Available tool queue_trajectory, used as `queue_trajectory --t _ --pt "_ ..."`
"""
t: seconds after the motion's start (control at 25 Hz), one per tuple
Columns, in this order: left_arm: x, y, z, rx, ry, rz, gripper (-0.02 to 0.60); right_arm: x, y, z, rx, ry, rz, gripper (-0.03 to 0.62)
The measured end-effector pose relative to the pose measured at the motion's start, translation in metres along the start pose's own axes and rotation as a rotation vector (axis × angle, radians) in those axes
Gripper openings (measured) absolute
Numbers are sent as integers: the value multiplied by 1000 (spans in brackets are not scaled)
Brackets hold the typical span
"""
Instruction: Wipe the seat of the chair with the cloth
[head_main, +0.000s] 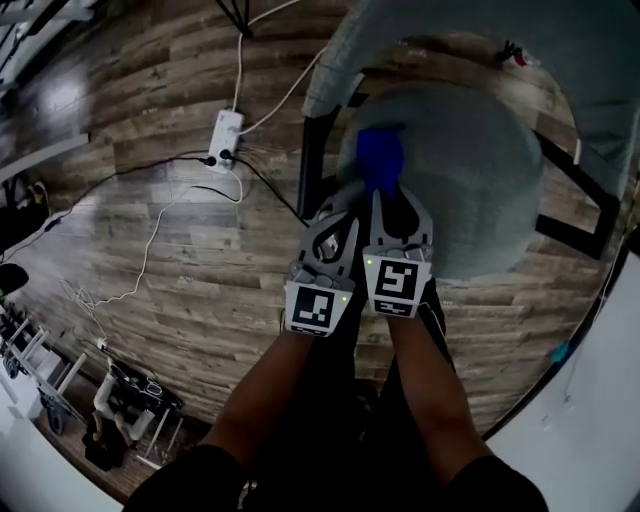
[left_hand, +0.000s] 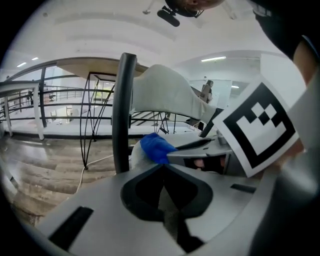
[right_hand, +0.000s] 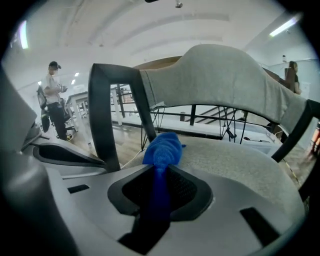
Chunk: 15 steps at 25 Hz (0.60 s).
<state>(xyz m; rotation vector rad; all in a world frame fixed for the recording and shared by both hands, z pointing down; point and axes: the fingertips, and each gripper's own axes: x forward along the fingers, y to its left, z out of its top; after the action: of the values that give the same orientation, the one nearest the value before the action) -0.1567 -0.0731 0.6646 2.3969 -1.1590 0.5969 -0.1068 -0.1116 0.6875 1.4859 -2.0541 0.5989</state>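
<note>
Cloth (right_hand: 162, 150) pinched in right gripper (head_main: 385, 195) jaws, long axis toward 12 over seat (head_main: 470, 180). Only left gripper (head_main: 333, 216) view showed its jaws pressed together, empty.

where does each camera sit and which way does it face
Head view: on the person's head, facing down at the chair seat; both forearms, left gripper and right gripper show.
Left gripper view: on the left gripper, looking along its shut jaws past the chair's black post; the right gripper shows alongside.
Right gripper view: on the right gripper, looking across the seat to the backrest; its jaws clamp the blue cloth.
Shared: all three show the cloth.
</note>
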Motion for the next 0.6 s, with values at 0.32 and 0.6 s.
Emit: queue_trajectory --t 0.32,0.6 --pt "8 -17 14 5 -3 -25 6 -13 -43 -11 22 26 -106 91" --pt "17 -43 19 -9 -10 -27 6 -26 -78 -24 56 44 -132 91"
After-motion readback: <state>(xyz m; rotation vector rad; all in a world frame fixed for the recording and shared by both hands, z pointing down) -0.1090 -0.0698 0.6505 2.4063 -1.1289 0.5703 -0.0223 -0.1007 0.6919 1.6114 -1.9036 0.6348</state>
